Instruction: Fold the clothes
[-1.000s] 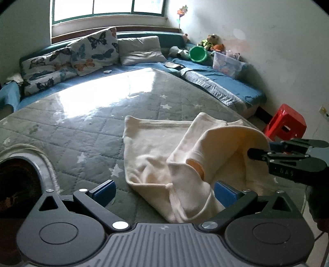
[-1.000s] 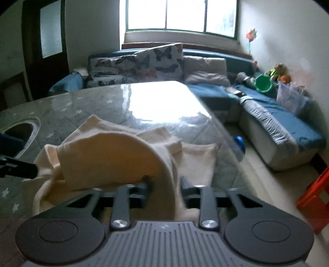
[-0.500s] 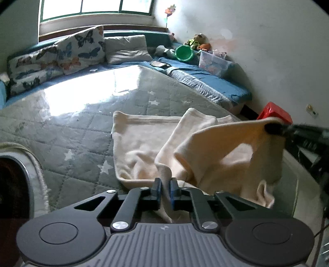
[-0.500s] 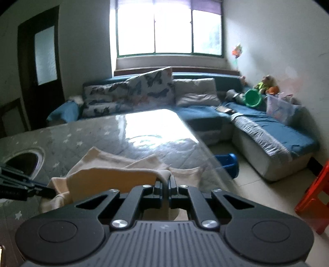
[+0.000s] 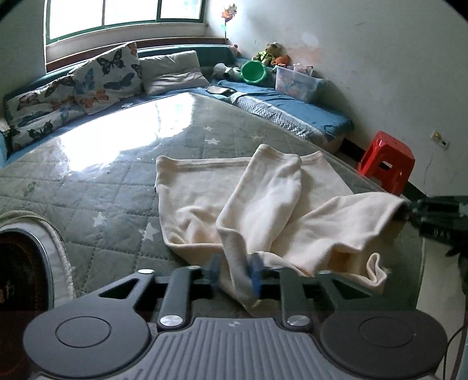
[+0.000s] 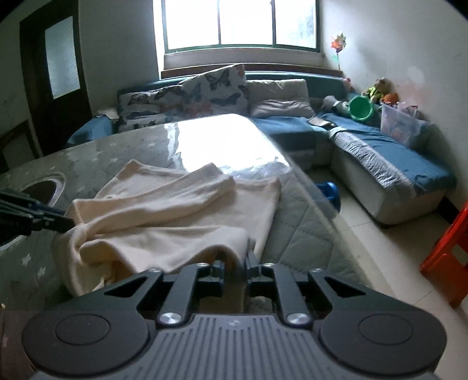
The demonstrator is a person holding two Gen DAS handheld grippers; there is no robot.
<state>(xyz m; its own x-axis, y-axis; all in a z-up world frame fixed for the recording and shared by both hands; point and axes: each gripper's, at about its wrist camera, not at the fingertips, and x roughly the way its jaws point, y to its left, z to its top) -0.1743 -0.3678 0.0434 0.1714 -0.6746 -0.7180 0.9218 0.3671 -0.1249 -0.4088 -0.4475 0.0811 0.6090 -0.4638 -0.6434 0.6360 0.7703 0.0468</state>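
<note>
gripping a fold of the cream garment (image 5: pixel 263 204), with the left gripper (image 5: pixel 235 270) jaws parting yet the cloth still bunched between the blue pads (image 5: pixel 255 273). pinching a far corner of the same garment, out to the right of the left tongs, went the right gripper (image 5: pixel 409 212); from its own view (image 6: pixel 234 267) the jaws were easing apart by a small gap with a hem edge draped between them; whether the pads still pressed on it could not be told. lay mostly flat on the grey star-quilted table (image 5: pixel 117 187), ahead of both tongs, near the table's right edge. ran lengthwise away from the left tongs toward the window (image 5: pixel 125 14), with the straight hem at the far end. crossed over the body by a sleeve (image 5: pixel 272 178), angled from near the left tongs up and away to the right. stretched sideways from the left tongs to the right tongs by the lifted lower part, hanging slack between them with a small loose tail just beyond the left pads. sat well beyond the right tongs: a red stool (image 5: pixel 386 163) on the floor, and a blue sofa (image 6: pixel 380 152) with butterfly cushions (image 5: pixel 108 76).
</note>
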